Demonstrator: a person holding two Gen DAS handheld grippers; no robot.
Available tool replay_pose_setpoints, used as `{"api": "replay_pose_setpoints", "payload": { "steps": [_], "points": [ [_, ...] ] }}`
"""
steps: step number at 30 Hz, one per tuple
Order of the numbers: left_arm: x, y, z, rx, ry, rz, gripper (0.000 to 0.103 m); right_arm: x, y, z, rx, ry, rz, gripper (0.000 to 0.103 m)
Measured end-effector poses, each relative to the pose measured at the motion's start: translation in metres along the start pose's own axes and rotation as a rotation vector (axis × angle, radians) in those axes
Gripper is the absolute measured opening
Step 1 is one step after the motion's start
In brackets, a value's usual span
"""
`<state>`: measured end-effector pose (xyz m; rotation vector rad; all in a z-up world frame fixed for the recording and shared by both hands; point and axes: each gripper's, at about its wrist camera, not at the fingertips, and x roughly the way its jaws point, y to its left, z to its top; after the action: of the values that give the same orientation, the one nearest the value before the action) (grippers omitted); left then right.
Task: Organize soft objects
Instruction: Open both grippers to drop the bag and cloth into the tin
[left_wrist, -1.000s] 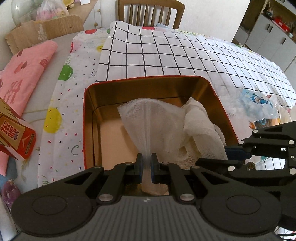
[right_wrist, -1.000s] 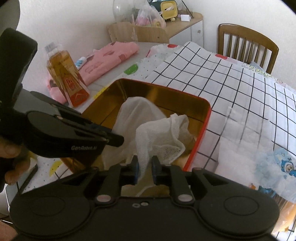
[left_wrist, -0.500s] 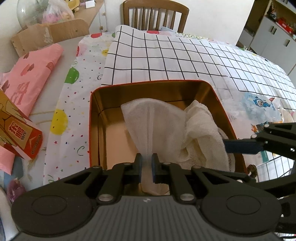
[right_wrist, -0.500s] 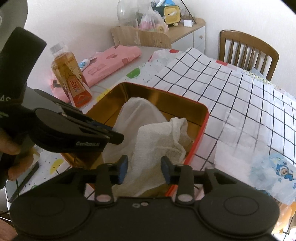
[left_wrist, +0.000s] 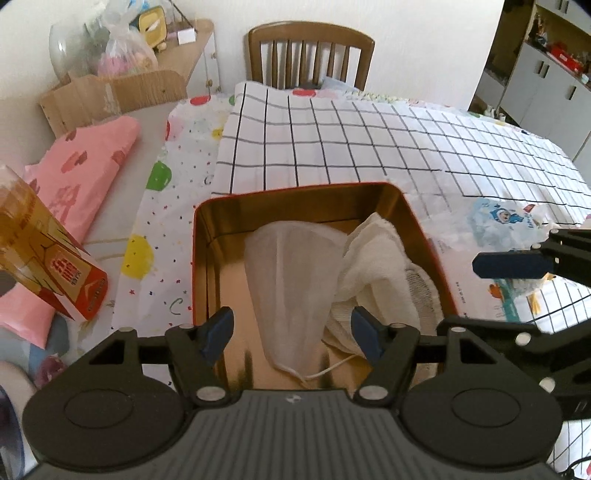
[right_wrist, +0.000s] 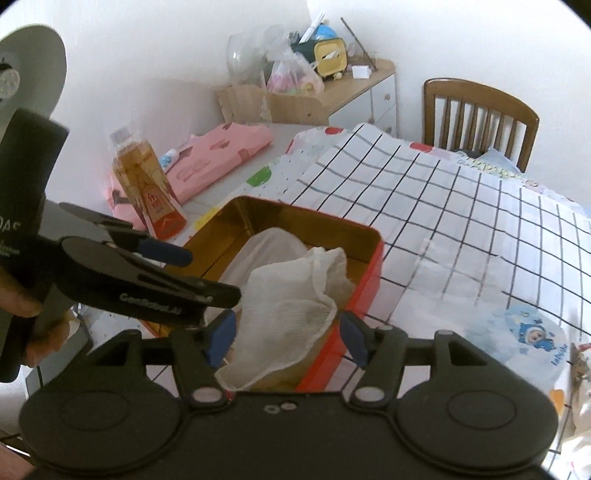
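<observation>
- The desk (left_wrist: 461, 155), under its checked cloth, filled the upper half of the left-wrist frame. I judged a careless pull-back could drag that loose cloth and shift everything standing on it.
- The red tin (left_wrist: 201, 280) sat at centre frame. Its near edge lay just beyond both grippers, so a low retreat might have clipped the rim and slid it.
- The bottle (right_wrist: 146, 184) stood at left of the right-wrist frame, near the tin; a sideways swing of my left hand could have toppled it.
- The white mesh cloths (left_wrist: 295, 280) lay inside the tin, one bunched against its right wall, a corner reaching towards the near rim. I judged that corner might spill out or snag.
- My left gripper (left_wrist: 291, 334) was spread wide, holding nothing.
- My right gripper (right_wrist: 286, 338) was likewise spread and empty, the cloth's hem lying between its fingers in the frame; closing early would have lifted it out.
- A thin drawstring (left_wrist: 332, 369) trailed low at centre and could catch a fingertip.
</observation>
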<state>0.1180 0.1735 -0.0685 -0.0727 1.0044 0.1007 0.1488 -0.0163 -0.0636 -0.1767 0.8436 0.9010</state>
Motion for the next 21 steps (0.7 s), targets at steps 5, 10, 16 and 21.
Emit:
{"api": "replay_pose_setpoints", "payload": {
  "steps": [5, 10, 16, 21],
  "points": [
    [-0.021, -0.010, -0.001, 0.009, -0.050, -0.005, 0.070, -0.021, -0.004, 0.000, 0.004, -0.042, 0.002, 0.065],
    [-0.044, -0.025, -0.001, 0.021, -0.113, -0.009, 0.070, -0.044, -0.009, -0.003, 0.009, -0.090, -0.006, 0.073],
    [-0.065, -0.043, -0.001, 0.019, -0.166, -0.022, 0.077, -0.071, -0.017, -0.011, 0.017, -0.137, -0.016, 0.082],
    [-0.078, -0.064, -0.002, 0.031, -0.195, -0.035, 0.078, -0.094, -0.028, -0.019, 0.024, -0.172, -0.026, 0.088]
  ]
}}
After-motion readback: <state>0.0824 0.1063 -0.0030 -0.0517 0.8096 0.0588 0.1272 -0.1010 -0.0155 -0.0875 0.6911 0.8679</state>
